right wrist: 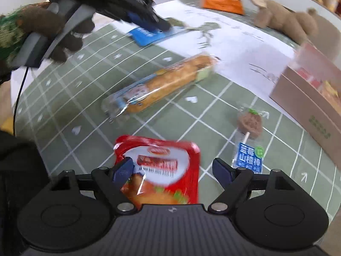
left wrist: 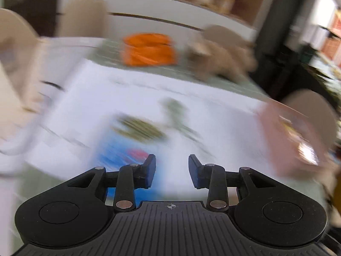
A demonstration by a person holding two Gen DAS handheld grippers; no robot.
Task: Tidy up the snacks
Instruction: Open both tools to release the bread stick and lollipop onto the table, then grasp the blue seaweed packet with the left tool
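My right gripper is open and points down at a red snack packet lying on the green grid mat. The packet lies between the wide-spread fingers, and the right finger stands apart from it. My left gripper is open with a gap between its blue pads. In the blurred left wrist view, a blue packet lies under its left finger. The right wrist view shows the left gripper, held by a gloved hand, with its tips over that blue packet.
A long pastry in a clear wrapper and a lollipop lie on the mat. A cardboard box holding snacks stands at the right. Farther back are an orange pouch, a plush toy and a white paper sheet.
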